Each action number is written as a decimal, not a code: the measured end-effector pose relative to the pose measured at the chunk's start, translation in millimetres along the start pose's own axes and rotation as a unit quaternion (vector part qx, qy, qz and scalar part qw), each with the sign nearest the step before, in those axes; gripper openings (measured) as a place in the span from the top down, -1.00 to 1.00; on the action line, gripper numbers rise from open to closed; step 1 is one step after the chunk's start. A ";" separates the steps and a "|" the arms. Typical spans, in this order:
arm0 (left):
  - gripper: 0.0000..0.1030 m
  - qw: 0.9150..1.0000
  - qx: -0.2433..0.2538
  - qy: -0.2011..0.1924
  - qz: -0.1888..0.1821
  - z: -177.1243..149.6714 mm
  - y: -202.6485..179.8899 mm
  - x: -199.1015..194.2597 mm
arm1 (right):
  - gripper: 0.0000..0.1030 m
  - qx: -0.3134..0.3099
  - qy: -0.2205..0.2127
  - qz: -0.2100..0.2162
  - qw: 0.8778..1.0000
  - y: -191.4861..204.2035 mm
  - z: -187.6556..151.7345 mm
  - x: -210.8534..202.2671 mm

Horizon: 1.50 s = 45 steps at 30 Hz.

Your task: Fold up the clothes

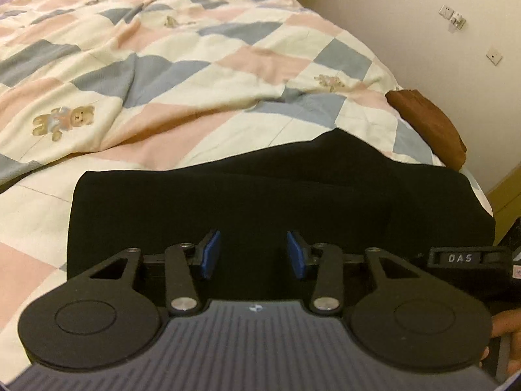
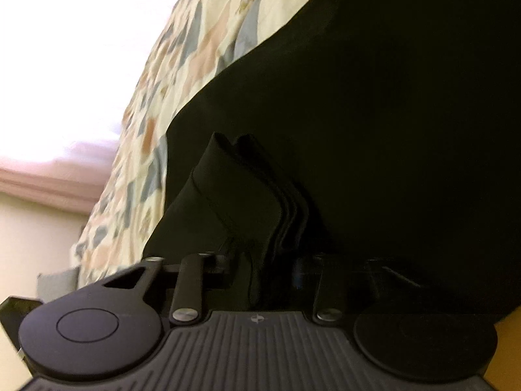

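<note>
A black garment lies in a folded slab on the near part of a patchwork quilt. My left gripper hovers over its near edge, open, its blue pads apart with only the flat cloth beneath them. In the right wrist view the same black garment fills the right side. A bunch of its stacked layers rises out of my right gripper, whose jaws are shut on that bunch. The right pads are hidden in dark cloth.
A brown cloth sits at the bed's right edge against a cream wall with sockets. A black device marked DAS and a hand are at the lower right. Bright window light fills the left.
</note>
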<state>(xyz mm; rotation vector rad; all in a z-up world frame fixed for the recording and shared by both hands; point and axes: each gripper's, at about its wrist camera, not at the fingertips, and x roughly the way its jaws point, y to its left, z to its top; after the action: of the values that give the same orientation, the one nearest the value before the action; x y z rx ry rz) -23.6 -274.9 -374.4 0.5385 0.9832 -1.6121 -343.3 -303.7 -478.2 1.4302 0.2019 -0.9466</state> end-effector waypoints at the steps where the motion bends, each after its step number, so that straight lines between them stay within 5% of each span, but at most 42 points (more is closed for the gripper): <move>1: 0.29 1.000 0.006 -0.002 -0.003 2.3 -0.1 -2.8 | 0.82 -0.005 -0.011 -0.004 1.000 3.1 -2.5 -0.2; 6: 0.28 0.999 0.041 0.000 -0.028 11.6 -7.8 -13.5 | 0.87 -0.110 -0.062 -0.008 0.992 30.8 -13.8 -29.3; 12: 0.20 0.995 0.058 -0.003 -0.086 22.8 -45.0 -19.2 | 0.87 -0.177 -0.145 -0.055 0.972 33.7 18.0 -87.9; 20: 0.21 0.991 0.089 0.029 -0.094 11.4 -90.6 16.7 | 0.87 -0.120 -0.204 -0.128 0.963 -43.8 71.1 -165.5; 25: 0.21 0.992 0.087 0.040 -0.079 5.8 -98.6 23.9 | 0.87 -0.090 -0.220 -0.123 0.963 -76.8 87.1 -203.1; 31: 0.21 0.993 0.093 0.039 -0.067 2.7 -110.4 25.7 | 0.88 -0.109 -0.231 -0.126 0.959 -70.5 109.1 -206.3; 37: 0.32 0.992 0.116 0.028 -0.045 1.7 -124.0 26.9 | 0.83 -0.061 -0.189 -0.151 0.969 -97.4 119.2 -191.9; 39: 0.48 0.990 0.132 0.016 -0.052 8.0 -128.7 26.7 | 0.65 -0.053 -0.208 -0.169 0.962 -90.6 115.4 -197.1; 43: 0.49 0.984 0.170 -0.007 -0.060 27.3 -140.8 42.3 | 0.50 -0.096 -0.291 -0.273 0.912 -51.9 96.1 -209.3; 45: 0.49 0.981 0.182 -0.012 -0.061 35.9 -145.2 59.0 | 0.51 -0.132 -0.295 -0.251 0.912 -36.2 88.4 -203.7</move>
<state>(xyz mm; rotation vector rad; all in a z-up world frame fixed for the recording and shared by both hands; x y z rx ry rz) -172.3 -332.8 -354.6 0.7146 0.7142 -1.9194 -532.9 -290.0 -357.7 0.7966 0.2391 -1.6638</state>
